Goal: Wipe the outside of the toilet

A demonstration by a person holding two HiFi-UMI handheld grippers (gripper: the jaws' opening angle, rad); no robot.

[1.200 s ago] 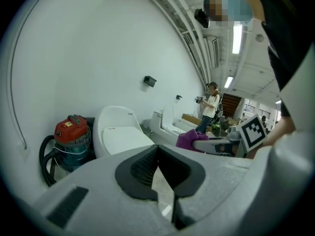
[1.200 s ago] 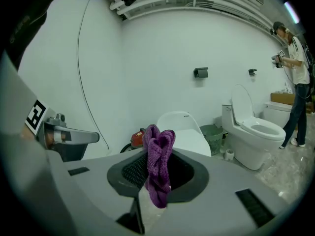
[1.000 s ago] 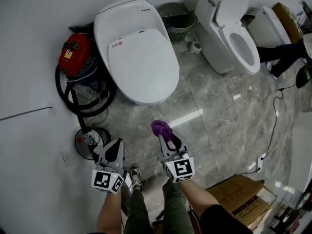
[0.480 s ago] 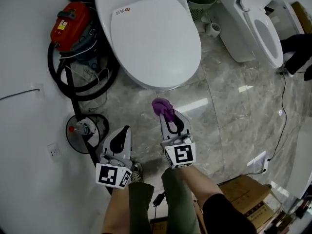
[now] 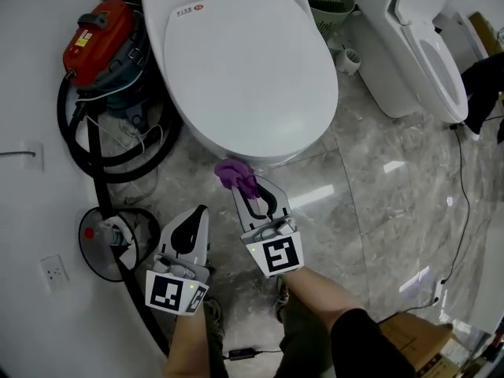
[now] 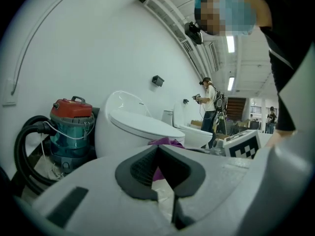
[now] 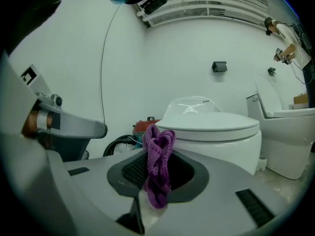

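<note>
A white toilet (image 5: 244, 61) with its lid shut fills the upper middle of the head view and stands ahead in the right gripper view as the toilet (image 7: 216, 132). My right gripper (image 5: 242, 187) is shut on a purple cloth (image 5: 233, 175), held just below the front of the bowl, close to its rim. The cloth (image 7: 157, 168) bunches up between the jaws in the right gripper view. My left gripper (image 5: 193, 219) is shut with nothing in it, lower left of the bowl. The toilet (image 6: 133, 129) shows beyond it.
A red vacuum cleaner (image 5: 98, 34) with a black hose (image 5: 79, 144) stands left of the toilet by the wall. A second toilet (image 5: 425, 46) with its lid up is at the upper right, a green basket (image 5: 327, 2) between them. A cable (image 5: 465, 203) crosses the marble floor.
Both grippers and the view have moved toward the toilet. The purple cloth now sits just under the bowl's front edge, further left than before.
</note>
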